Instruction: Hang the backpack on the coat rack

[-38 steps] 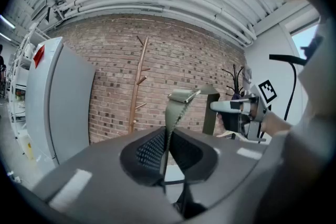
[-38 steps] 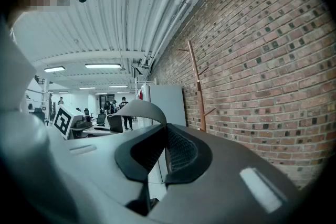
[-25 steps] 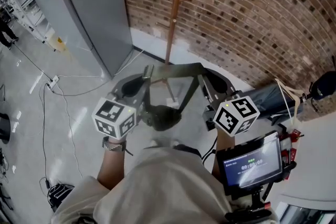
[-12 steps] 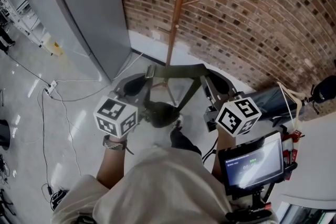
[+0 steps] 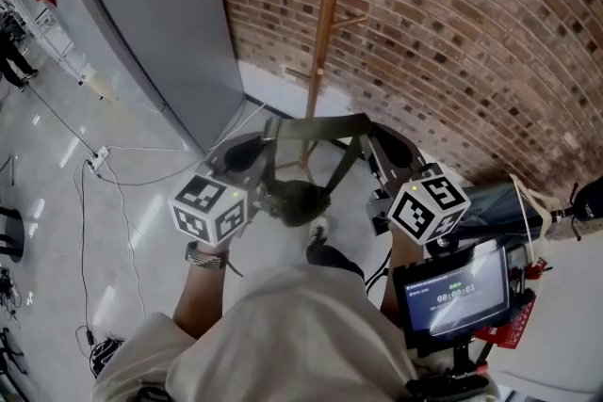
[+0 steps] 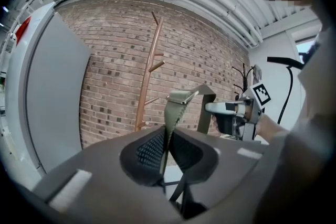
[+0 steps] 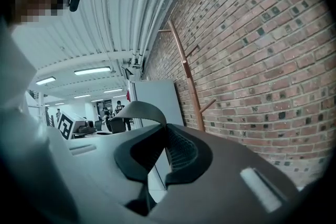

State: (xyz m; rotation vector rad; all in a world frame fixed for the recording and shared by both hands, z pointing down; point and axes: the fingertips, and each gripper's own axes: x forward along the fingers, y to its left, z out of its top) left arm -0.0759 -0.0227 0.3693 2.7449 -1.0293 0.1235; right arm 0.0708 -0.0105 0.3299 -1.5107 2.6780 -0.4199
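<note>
The olive backpack (image 5: 294,201) hangs by its strap (image 5: 316,127), stretched level between my two grippers. My left gripper (image 5: 267,133) is shut on the strap's left end, and the webbing (image 6: 172,113) rises out of its jaws in the left gripper view. My right gripper (image 5: 368,140) is shut on the right end, where the strap (image 7: 137,109) curls out of its jaws. The wooden coat rack (image 5: 327,24) stands just ahead against the brick wall, its pegs above the strap. It also shows as the coat rack (image 6: 149,76) left of the strap, and as the coat rack (image 7: 190,86) in the right gripper view.
A tall grey cabinet (image 5: 160,24) stands left of the rack. The brick wall (image 5: 471,33) runs behind it. Cables (image 5: 104,165) trail over the shiny floor at left. A dark bag (image 5: 490,193) lies on the floor at right. A black stand (image 6: 242,75) shows farther along the wall.
Both grippers have carried the strap and backpack forward toward the coat rack, which now looks nearer and larger. The grips on the strap are unchanged.
</note>
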